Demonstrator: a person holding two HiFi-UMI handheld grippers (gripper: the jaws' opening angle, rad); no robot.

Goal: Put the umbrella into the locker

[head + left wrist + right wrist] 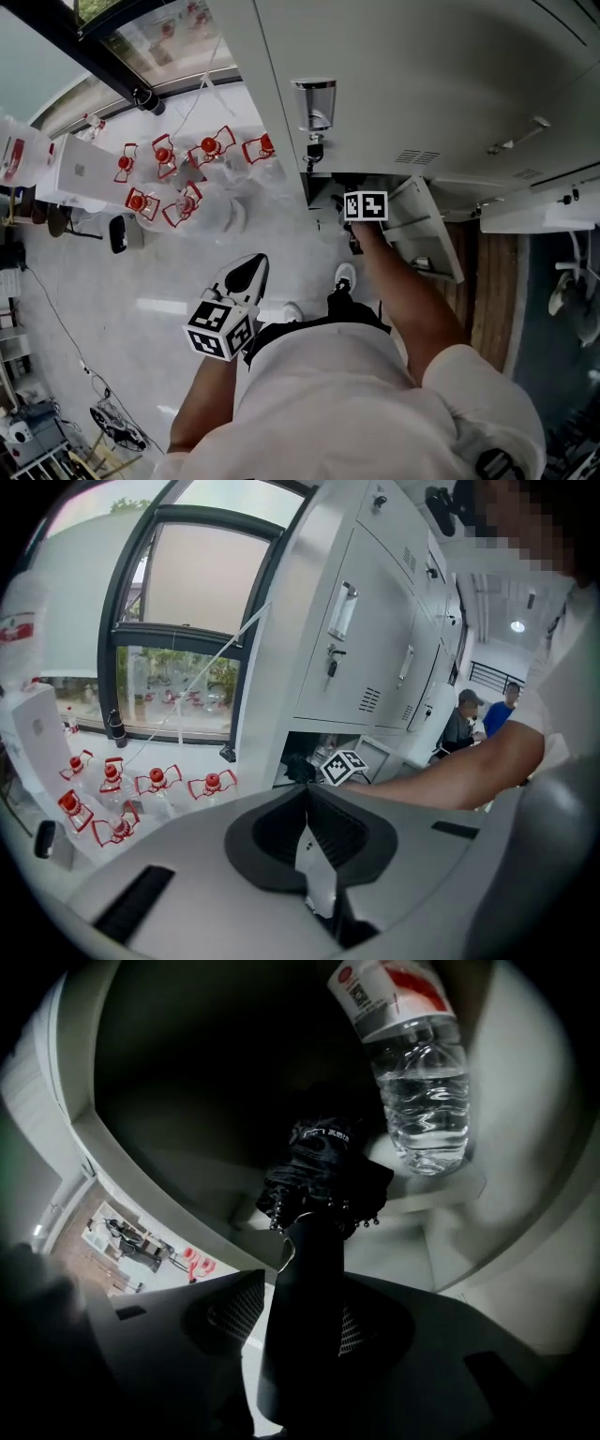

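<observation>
Locker compartment point(122, 1147) with umbrella point(319, 1166), water bottle point(417, 1101)

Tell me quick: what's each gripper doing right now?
Left gripper: closed, empty.
Right gripper: open; the umbrella has its handle between the jaws, unclamped.

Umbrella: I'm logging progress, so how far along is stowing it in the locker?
Done: the umbrella rests in the locker, beside a water bottle. In hand: the right gripper stands open around the handle. Left: withdraw that gripper, probably close the open door.
</observation>
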